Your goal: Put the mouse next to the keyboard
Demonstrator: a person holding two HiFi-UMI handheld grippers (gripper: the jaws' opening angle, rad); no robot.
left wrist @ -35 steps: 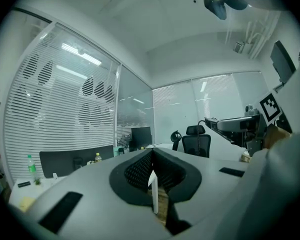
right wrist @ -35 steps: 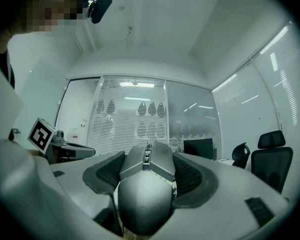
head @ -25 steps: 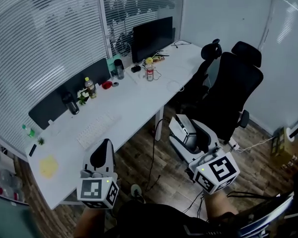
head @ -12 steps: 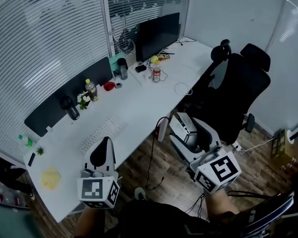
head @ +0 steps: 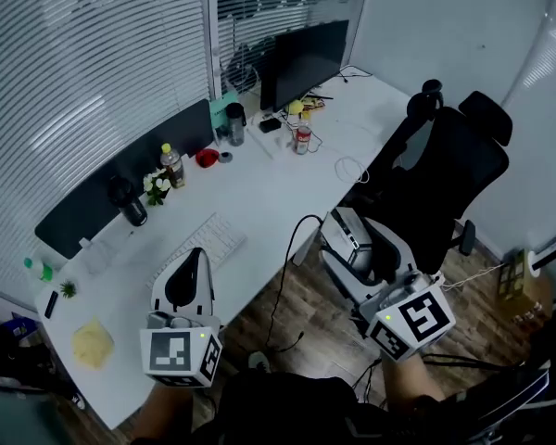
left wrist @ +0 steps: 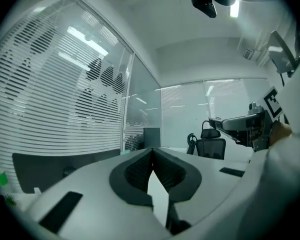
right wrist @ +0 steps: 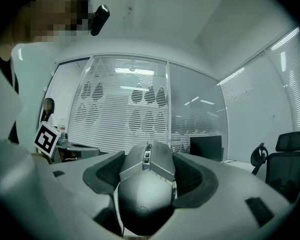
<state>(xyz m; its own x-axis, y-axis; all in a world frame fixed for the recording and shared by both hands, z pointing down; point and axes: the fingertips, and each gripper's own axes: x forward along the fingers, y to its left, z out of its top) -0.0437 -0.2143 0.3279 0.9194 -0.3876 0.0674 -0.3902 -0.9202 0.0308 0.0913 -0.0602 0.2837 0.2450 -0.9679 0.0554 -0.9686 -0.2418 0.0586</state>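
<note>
- White desk (head: 259, 188) runs on a diagonal from the near left to the far right. Its long front edge faces a strip of wood floor (head: 301, 309).
- The keyboard (head: 204, 246) lies near that front edge, with bare desktop on its right side and clutter only along the back edge: a bottle (head: 171, 164), a monitor (head: 304, 61) and small items.
- The left gripper (head: 195, 260) has its tip over the front edge, just beside the keyboard's near end. Its jaws (left wrist: 151, 151) meet at the tip and hold nothing.
- The right gripper (head: 339, 222) is off the desk, above the floor, between the front edge and the black office chair (head: 454, 170). Its jaws (right wrist: 149, 146) stand wide and clamp the grey mouse (right wrist: 147, 181) on both flanks.
- In the head view the mouse (head: 350, 241) is well apart from the keyboard, past the desk's edge.
- A dark cable (head: 290, 267) hangs from the front edge to the floor, between the two grippers.
</note>
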